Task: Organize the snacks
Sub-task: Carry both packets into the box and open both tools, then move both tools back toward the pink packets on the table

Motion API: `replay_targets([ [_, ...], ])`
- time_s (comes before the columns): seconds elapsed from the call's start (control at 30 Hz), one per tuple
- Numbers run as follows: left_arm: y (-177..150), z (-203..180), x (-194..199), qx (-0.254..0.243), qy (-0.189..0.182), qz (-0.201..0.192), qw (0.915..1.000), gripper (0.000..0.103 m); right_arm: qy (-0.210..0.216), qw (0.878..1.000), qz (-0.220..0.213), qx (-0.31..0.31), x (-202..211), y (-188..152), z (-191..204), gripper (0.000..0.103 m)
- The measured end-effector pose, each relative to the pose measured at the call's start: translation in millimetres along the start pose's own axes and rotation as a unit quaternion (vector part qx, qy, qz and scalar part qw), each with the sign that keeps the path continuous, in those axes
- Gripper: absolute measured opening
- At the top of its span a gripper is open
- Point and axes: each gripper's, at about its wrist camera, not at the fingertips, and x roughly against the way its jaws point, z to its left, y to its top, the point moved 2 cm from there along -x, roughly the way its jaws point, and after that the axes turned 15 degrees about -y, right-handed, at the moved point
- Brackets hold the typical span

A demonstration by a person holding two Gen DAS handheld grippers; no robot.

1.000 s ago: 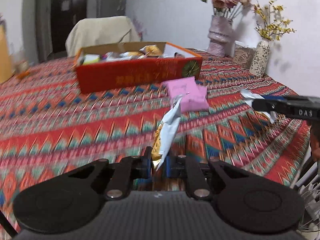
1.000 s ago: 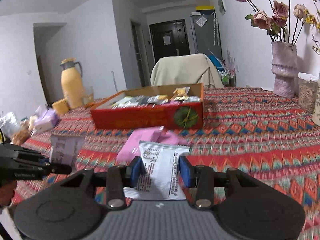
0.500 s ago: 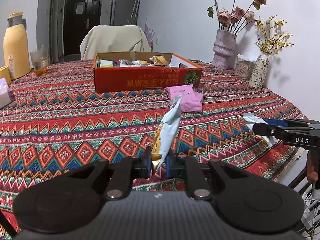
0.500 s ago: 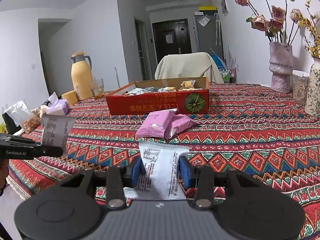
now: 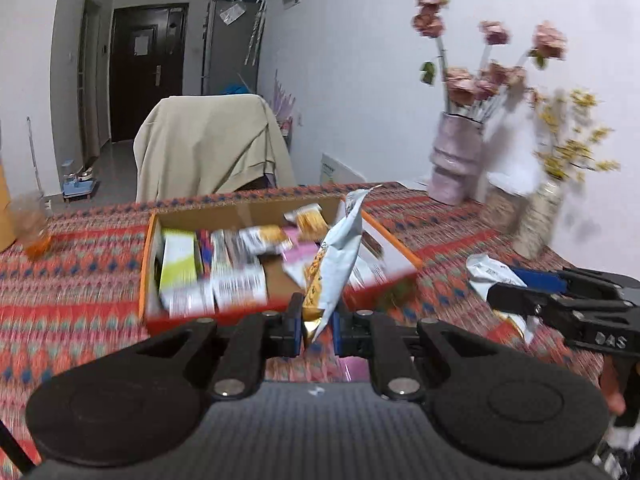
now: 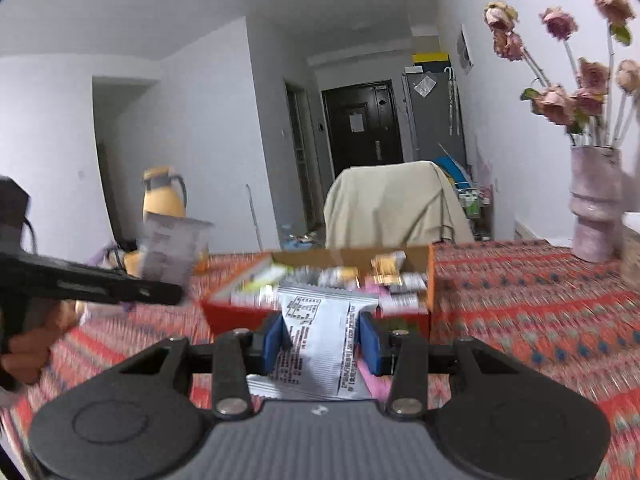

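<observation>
My left gripper [image 5: 316, 326] is shut on a pale blue and orange snack packet [image 5: 336, 256], held upright just before the red cardboard box [image 5: 240, 312] that holds several snack packets. My right gripper [image 6: 322, 338] is shut on a white snack packet [image 6: 320, 328] with printed text, held flat in front of the same box [image 6: 228, 316]. The right gripper also shows at the right of the left wrist view [image 5: 560, 304], and the left gripper at the left of the right wrist view [image 6: 92, 284]. Both views are motion-blurred.
The table has a red patterned cloth [image 5: 72, 272]. A pink vase with roses [image 5: 456, 164] and a speckled vase [image 5: 540, 220] stand at the back right. A yellow thermos [image 6: 164, 196] stands at the left. A covered chair [image 5: 212, 148] is behind the box.
Both grippers have risen and moved forward to the box, each still holding its packet. The pink packets on the cloth have passed below, almost out of view.
</observation>
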Motion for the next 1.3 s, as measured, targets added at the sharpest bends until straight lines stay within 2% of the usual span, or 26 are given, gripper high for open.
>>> replay_targets([
  [0.2,40.4,43.8,-95.6,0.023,0.027,0.04,0.9986,0.014,0.009,0.998,0.054,-0.025,-99.4,45.6,-5.0,0.04],
  [0.4,38.8,81.9,-166.0,0.055,0.036,0.082,0.9944,0.016,-0.02,0.995,0.1,0.0,-179.9,41.9,1.2,0.04],
  [0.47,35.6,92.1,-176.3,0.071,0.033,0.087,0.9932,0.03,-0.025,0.993,0.114,0.006,-202.5,38.1,3.6,0.04],
  [0.5,35.4,96.9,-178.4,0.077,0.033,0.084,0.9929,0.044,-0.027,0.992,0.121,0.01,-213.8,35.4,5.2,0.04],
  [0.53,35.7,101.4,-177.8,0.082,0.036,0.078,0.9929,0.053,-0.029,0.992,0.126,0.014,-221.8,33.3,6.8,0.041],
  [0.6,36.8,105.5,-172.3,0.086,0.039,0.065,0.9934,0.055,-0.036,0.99,0.135,0.024,-239.3,27.4,10.3,0.042],
  [0.67,36.9,106.7,-162.7,0.09,0.037,0.058,0.9935,0.057,-0.057,0.989,0.137,0.029,-251.2,23.6,12.2,0.054],
  [0.7,36.9,106.3,-156.6,0.091,0.037,0.055,0.9937,0.058,-0.063,0.989,0.134,0.028,-253.2,23.1,12.6,0.055],
  [0.87,35.0,99.3,-119.5,0.08,0.043,0.041,0.995,0.061,-0.058,0.992,0.113,0.016,-232.1,27.2,14.4,0.06],
  [1.07,26.1,68.1,-49.5,0.045,0.045,0.012,0.9979,0.071,-0.065,0.995,0.069,0.032,-165.5,52.2,10.3,0.063],
  [1.17,6.2,46.6,-8.1,0.016,0.058,-0.004,0.9982,0.079,-0.069,0.996,0.047,0.042,-119.3,58.3,6.3,0.074],
  [1.3,-34.8,20.2,39.4,0.002,0.069,-0.021,0.9974,0.083,-0.069,0.996,0.024,0.055,-55.8,50.5,2.9,0.077],
])
